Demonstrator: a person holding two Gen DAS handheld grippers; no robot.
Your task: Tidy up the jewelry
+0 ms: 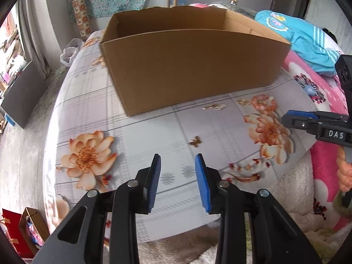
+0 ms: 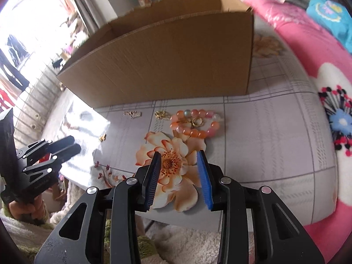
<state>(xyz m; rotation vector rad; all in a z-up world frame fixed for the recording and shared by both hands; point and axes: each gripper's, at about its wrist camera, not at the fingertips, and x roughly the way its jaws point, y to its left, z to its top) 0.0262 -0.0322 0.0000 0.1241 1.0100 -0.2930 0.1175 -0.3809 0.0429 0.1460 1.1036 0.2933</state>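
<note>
box: open cardboard box point(image 1: 193, 66) on floral cloth point(image 1: 136, 132)
left gripper point(image 1: 177, 165): jaws apart, empty
butterfly charm point(image 1: 195, 141): just ahead

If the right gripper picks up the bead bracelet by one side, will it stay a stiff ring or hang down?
The bead bracelet is probably floppy: separate round beads on a string, so it should sag. The smooth, glossy beads may slip or roll between the fingers. It looks light.

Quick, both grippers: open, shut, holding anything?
Left gripper: open, nothing between the pads, hovering over the floral sheet.
Right gripper: open, empty, short of the bead bracelet.
</note>
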